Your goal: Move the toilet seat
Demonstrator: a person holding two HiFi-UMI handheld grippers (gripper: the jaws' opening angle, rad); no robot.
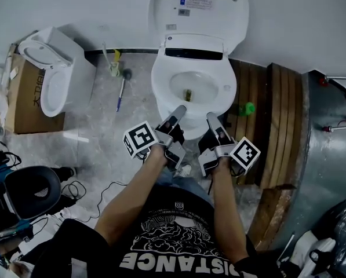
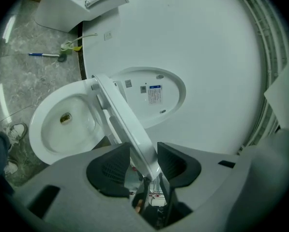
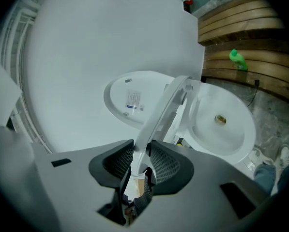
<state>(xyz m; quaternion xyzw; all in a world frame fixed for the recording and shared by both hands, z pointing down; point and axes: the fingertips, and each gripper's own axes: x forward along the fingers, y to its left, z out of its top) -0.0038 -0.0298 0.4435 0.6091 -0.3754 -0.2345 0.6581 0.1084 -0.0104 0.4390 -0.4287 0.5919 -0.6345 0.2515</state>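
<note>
White plastic toilet seat point(image 2: 122, 117), tilted
Left gripper point(image 1: 179, 110) and right gripper point(image 1: 212, 118) pinch it (front rim); grey marbled floor point(image 1: 97, 112) beneath.

Two toilets point(image 1: 161, 91) point(image 1: 57, 88), two grippers point(image 1: 180, 110) point(image 1: 212, 119)

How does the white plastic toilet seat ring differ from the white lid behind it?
The white plastic toilet seat ring is partly raised off the bowl; the white lid leans back against the wall. Left gripper and right gripper clamp the ring; the lid is untouched. The lid carries a label; the ring none. Both white.
</note>
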